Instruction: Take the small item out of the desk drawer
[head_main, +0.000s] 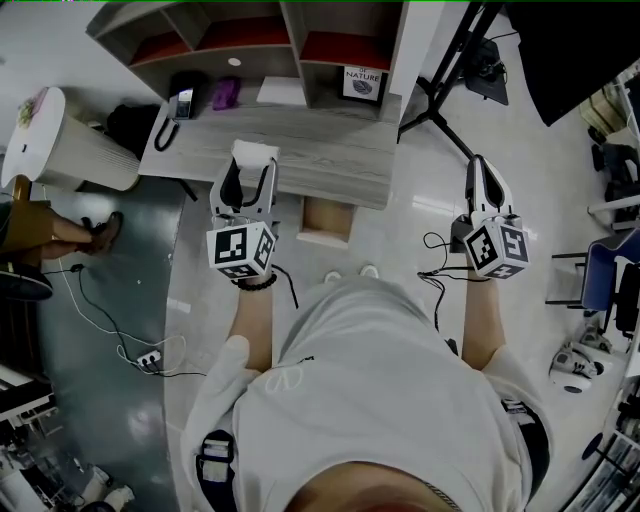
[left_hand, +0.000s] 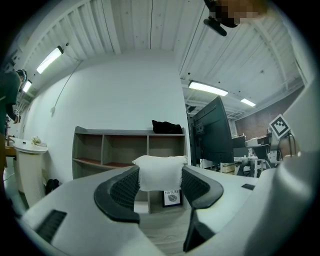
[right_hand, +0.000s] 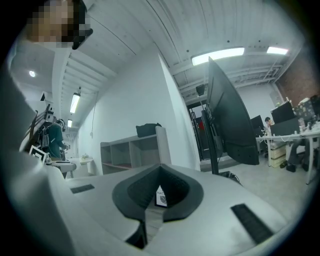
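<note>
At the left of centre in the head view, the left claw (head_main: 250, 178) was clamped on the small white cloth cushion with frayed edges (head_main: 253, 153). It held the cushion level over the grey wood-grain tabletop (head_main: 330, 150). In the left gripper view the cushion (left_hand: 159, 172) sat squarely between the two ribbed black pads, which pressed into its sides. It bulged above them, so the jaws stood partly apart around its bulk.

Judging by that bulge and the ragged hem, the cushion was probably soft, very light and compressible, and not fragile. A hold across its middle, as here, looked sound. A pinch at a corner would likely let it fold or flop, and a slack grip might let the fabric slide out.

Just right of the left claw, below the tabletop's front edge, a pale wooden drawer (head_main: 325, 222) appeared to be pulled out. The cushion was already clear of it.

At the right of the frame, well apart from the tabletop, the right claw (head_main: 480, 172) hung over the pale floor. Its jaws met at the tips with nothing between them.
</note>
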